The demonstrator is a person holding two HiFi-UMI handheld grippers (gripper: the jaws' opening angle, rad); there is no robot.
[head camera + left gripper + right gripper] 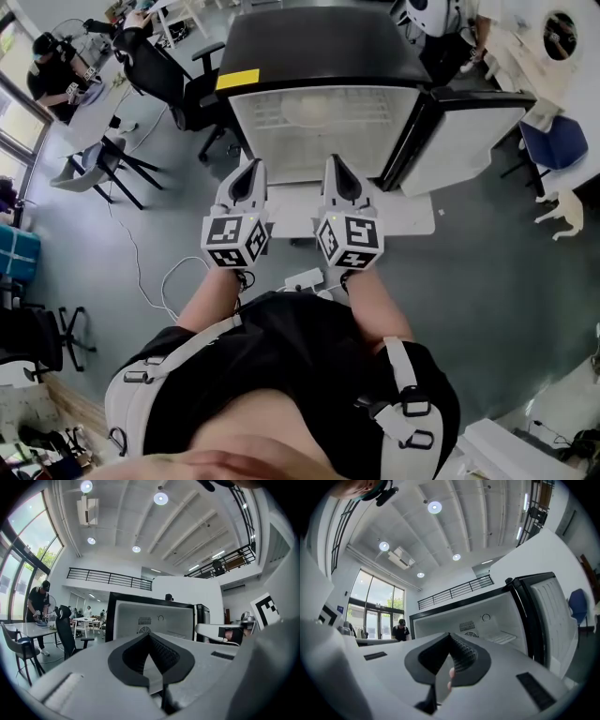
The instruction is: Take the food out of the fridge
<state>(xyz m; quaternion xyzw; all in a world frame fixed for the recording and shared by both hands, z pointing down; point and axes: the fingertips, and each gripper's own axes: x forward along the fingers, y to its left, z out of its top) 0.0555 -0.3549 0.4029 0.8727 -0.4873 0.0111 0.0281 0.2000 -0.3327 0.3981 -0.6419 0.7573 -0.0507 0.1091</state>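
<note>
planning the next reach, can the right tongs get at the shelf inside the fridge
Probably yes. The fridge door stands swung wide open, and nothing shows between the right tongs and the shelf inside. The tongs are shut and empty.

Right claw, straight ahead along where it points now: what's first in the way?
Probably nothing before the fridge: the right claw, shut, aims into its open compartment, so the back wall by the vent looks like first contact. Nothing else shows in that line; depth is unclear.

Closed tongs (150,636) before open fridge (174,618)
</note>
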